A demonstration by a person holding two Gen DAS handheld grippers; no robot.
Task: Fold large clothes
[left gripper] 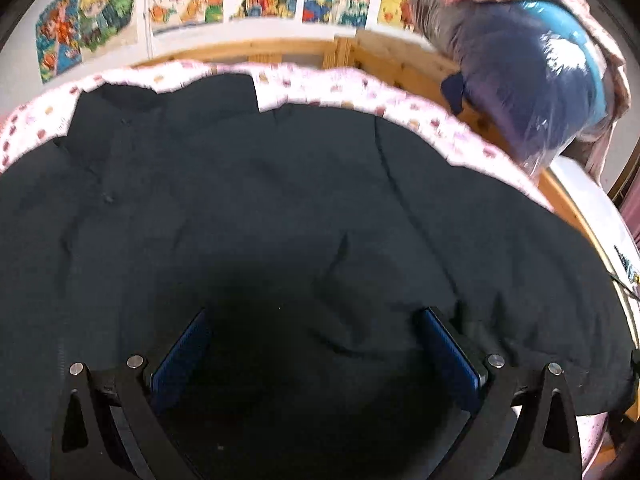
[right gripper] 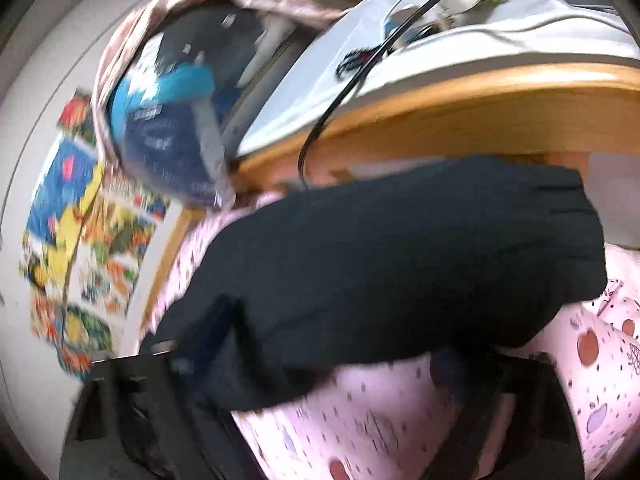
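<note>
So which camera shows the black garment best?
The left wrist view: the garment lies spread across the bedsheet, sharp. The right wrist view shows only a blurred part.

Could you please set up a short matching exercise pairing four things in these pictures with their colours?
Things:
1. garment
2. bedsheet
3. bed frame
4. pads of the left tongs

Colours:
A. light wood
B. blue
C. dark, nearly black
D. pink with a printed pattern

Pairs: 1-C, 2-D, 3-A, 4-B
</note>
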